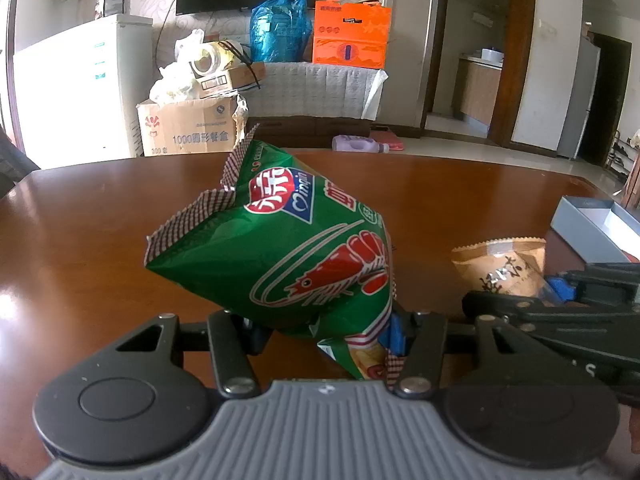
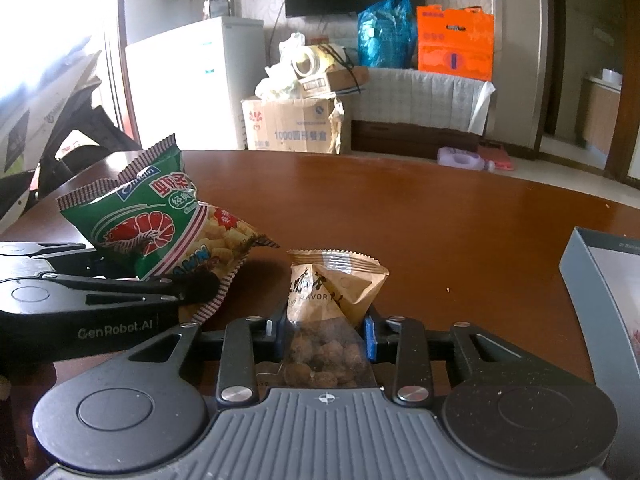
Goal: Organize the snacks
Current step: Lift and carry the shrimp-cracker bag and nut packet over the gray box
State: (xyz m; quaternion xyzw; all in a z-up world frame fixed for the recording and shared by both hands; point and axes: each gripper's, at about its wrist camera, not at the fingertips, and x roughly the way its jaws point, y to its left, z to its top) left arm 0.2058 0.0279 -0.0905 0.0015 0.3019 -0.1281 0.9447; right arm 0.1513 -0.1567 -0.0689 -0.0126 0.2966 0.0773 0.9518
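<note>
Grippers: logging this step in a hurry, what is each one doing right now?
Left gripper: shut on the green prawn-cracker bag.
Right gripper: shut on the brown snack pouch.

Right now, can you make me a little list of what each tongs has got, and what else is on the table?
left tongs: shut on the green prawn cracker bag, gripped at its lower end
right tongs: shut on the brown nut packet, clear part shows round brown snacks
bags: side by side, apart, both above the table
table: brown wood, shiny
grey box: open, on the table at the right edge
behind: orange box, blue plastic bag, on a covered stand
</note>
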